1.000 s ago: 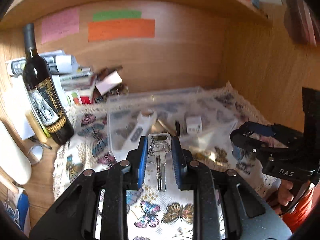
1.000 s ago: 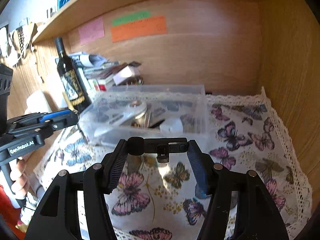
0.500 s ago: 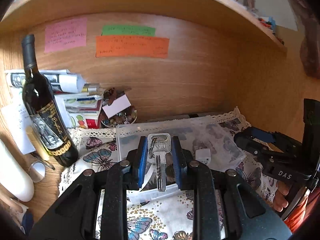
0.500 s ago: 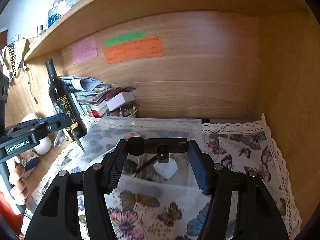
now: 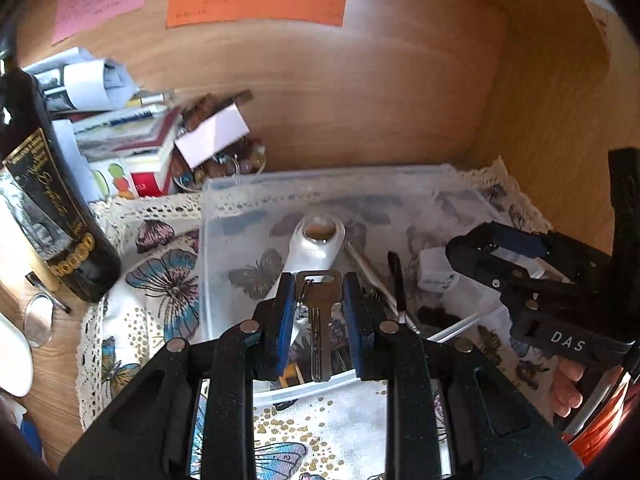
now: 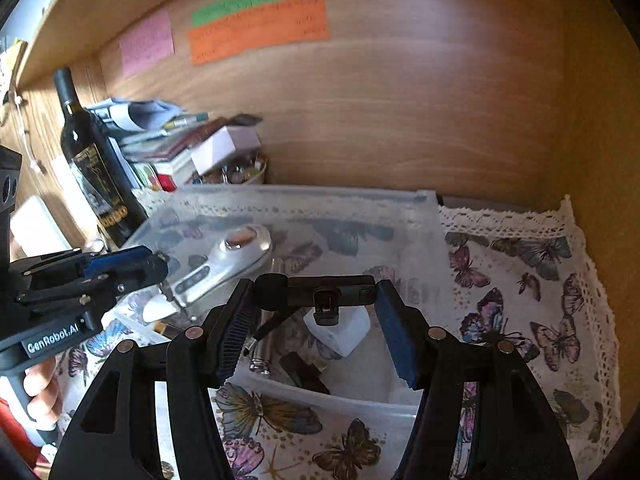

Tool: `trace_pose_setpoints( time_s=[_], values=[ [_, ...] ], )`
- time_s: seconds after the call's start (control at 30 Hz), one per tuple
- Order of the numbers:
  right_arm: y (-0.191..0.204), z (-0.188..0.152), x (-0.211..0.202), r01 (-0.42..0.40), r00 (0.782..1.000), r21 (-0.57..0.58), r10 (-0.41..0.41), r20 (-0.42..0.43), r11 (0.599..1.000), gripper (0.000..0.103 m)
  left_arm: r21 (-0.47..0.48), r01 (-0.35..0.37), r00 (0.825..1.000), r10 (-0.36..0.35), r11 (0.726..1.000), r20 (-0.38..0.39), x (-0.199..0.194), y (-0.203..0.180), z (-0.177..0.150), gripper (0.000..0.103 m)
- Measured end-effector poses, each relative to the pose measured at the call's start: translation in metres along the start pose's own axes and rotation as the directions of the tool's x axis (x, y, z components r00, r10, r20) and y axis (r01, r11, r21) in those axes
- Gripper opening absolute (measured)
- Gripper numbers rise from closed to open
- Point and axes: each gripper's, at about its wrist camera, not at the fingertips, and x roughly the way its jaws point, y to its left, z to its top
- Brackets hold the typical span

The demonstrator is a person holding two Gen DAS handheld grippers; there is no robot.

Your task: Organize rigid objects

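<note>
Two tools are showing: the left tool [image 5: 318, 312] and the right tool [image 6: 316, 320]. One key [image 5: 320, 320] is sitting between blue pads. One clear plastic bin [image 6: 432, 240] is standing on one butterfly cloth [image 6: 520, 320]. One wine bottle [image 6: 94, 160] and three coloured notes are showing: pink [image 6: 146, 42], green [image 6: 238, 2], orange [image 6: 258, 28].

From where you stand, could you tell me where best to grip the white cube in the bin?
Probably the white cube across two opposite flat faces, coming from above: it lies low in the clear bin, walled on every side, with other items alongside.
</note>
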Motion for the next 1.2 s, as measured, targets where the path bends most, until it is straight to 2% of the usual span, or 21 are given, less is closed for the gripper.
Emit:
trace_pose_setpoints(
  time_s=[0.23,0.3,0.37,0.5,0.63,0.7,0.97,1.2],
  values=[
    [0.005,-0.003,0.012,0.016,0.999,-0.027,-0.017,-0.03,1.0,0.059,0.022,-0.026,0.999,0.026,0.999,-0.023,0.011,-0.003,-0.003,0.023],
    [0.008,-0.002,0.014,0.012,0.999,-0.038,-0.014,-0.032,0.999,0.061,0.024,-0.031,0.999,0.031,0.999,-0.021,0.009,-0.003,-0.002,0.023],
    [0.01,-0.002,0.011,0.021,0.999,-0.049,-0.022,-0.024,0.999,0.069,0.024,-0.03,0.999,0.03,0.999,-0.018,0.006,-0.003,-0.001,0.029],
    [0.013,0.0,-0.003,0.032,0.999,-0.068,-0.031,0.018,0.997,0.071,0.016,-0.037,0.999,0.037,0.999,0.013,-0.008,-0.003,0.0,0.037],
    [0.015,0.003,-0.028,0.018,0.997,-0.059,-0.014,0.076,0.998,0.077,0.006,-0.047,0.997,0.046,0.999,0.068,-0.031,-0.001,0.001,0.051],
    [0.016,0.003,-0.043,0.018,0.993,-0.055,-0.011,0.116,0.998,0.082,0.01,-0.061,0.993,0.06,0.998,0.106,-0.045,-0.003,0.002,0.056],
    [0.026,-0.002,-0.1,0.024,0.969,-0.053,-0.011,0.246,0.998,0.09,0.017,-0.088,0.962,0.08,0.996,0.261,-0.107,-0.016,-0.006,0.076],
    [0.033,-0.013,-0.145,0.023,0.941,-0.05,-0.004,0.338,0.998,0.097,0.024,-0.083,0.933,0.069,0.996,0.353,-0.15,-0.03,-0.018,0.086]
  ],
)
